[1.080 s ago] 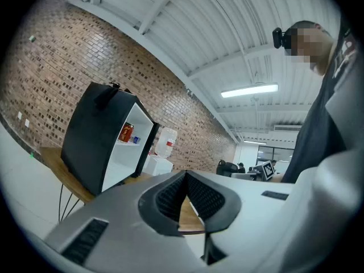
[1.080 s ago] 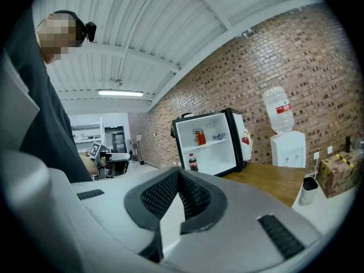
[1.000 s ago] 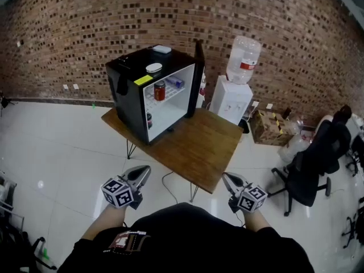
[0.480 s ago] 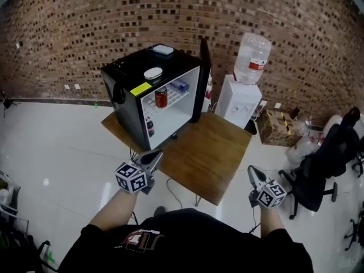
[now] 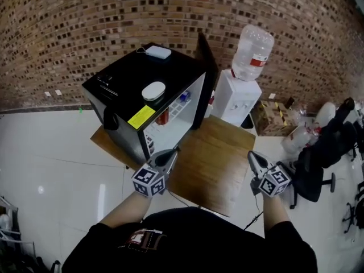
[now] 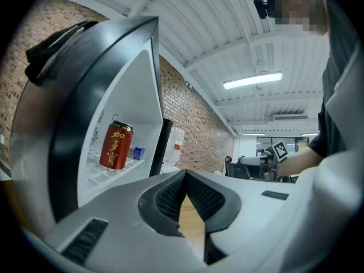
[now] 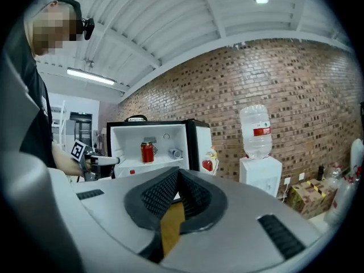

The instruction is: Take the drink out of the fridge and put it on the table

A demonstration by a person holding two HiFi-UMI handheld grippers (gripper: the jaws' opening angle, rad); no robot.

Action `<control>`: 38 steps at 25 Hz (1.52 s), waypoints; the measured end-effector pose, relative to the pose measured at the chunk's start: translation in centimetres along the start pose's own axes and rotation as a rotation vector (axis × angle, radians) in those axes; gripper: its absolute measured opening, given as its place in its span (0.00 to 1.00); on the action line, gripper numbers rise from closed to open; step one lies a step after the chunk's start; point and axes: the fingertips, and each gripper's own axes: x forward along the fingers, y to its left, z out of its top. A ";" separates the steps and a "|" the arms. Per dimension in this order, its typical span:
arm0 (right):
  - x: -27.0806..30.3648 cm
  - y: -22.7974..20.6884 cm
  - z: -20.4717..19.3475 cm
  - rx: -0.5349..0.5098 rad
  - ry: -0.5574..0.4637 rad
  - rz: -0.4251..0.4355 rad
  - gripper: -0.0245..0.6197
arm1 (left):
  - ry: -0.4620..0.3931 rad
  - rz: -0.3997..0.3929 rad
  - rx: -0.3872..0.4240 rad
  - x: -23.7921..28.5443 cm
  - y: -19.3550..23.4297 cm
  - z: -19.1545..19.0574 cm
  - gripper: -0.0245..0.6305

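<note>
Left claw, right claw: both closed, empty. The red can stands ahead, up-left of my left claw, on the fridge shelf. I should open wide first, enter level, grip mid-can; shelf clearance unclear.

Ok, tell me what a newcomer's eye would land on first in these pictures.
The black fridge stands door-open on the wooden table, a red can upright on its upper shelf. To its right in the head view is a white water dispenser. The left tool and right tool hover shut and empty by the table's near edges.
</note>
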 end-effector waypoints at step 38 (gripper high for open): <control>0.9 -6.5 -11.9 0.164 0.216 0.267 0.06 | 0.040 0.569 0.237 12.9 14.5 5.5 0.53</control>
